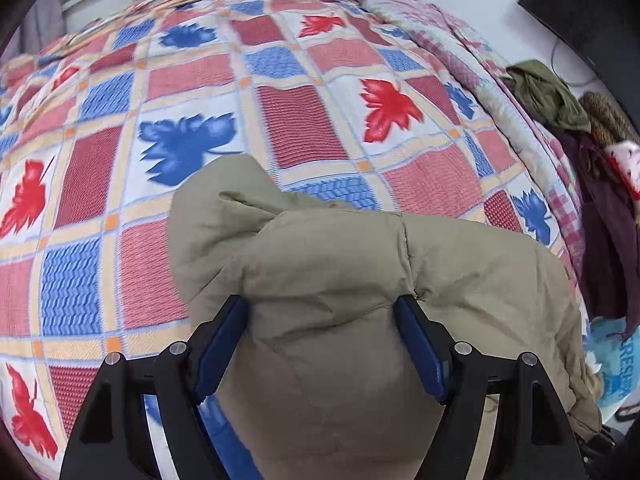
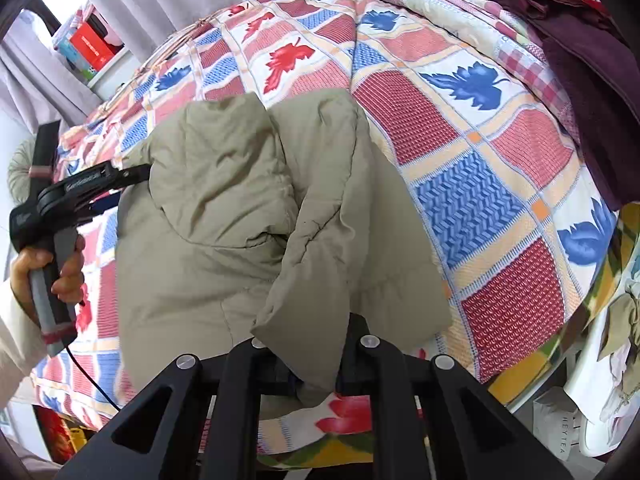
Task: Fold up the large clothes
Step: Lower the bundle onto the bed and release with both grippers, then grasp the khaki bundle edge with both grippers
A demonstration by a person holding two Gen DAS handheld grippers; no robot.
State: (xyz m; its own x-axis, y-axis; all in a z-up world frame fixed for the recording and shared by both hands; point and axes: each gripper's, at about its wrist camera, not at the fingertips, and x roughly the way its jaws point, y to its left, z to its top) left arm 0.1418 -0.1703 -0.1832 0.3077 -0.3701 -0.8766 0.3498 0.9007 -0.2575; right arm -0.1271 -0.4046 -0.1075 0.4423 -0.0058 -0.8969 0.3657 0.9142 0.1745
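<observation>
On the leaf-patterned quilt point(image 2: 472, 184), a puffy khaki jacket point(image 2: 224, 208) lies bunched.

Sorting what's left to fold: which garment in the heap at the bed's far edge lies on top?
The olive-green garment lies on top, crumpled over the dark maroon garment beneath it.

Black grippers point(image 1: 322, 340), blue pads point(image 1: 420, 348); cream sleeve point(image 2: 14, 332)

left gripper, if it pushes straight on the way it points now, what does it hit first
Most likely the beige padded jacket bunched between the left gripper fingers already; the patterned quilt lies beyond it. How thick the jacket is there is unclear.
</observation>
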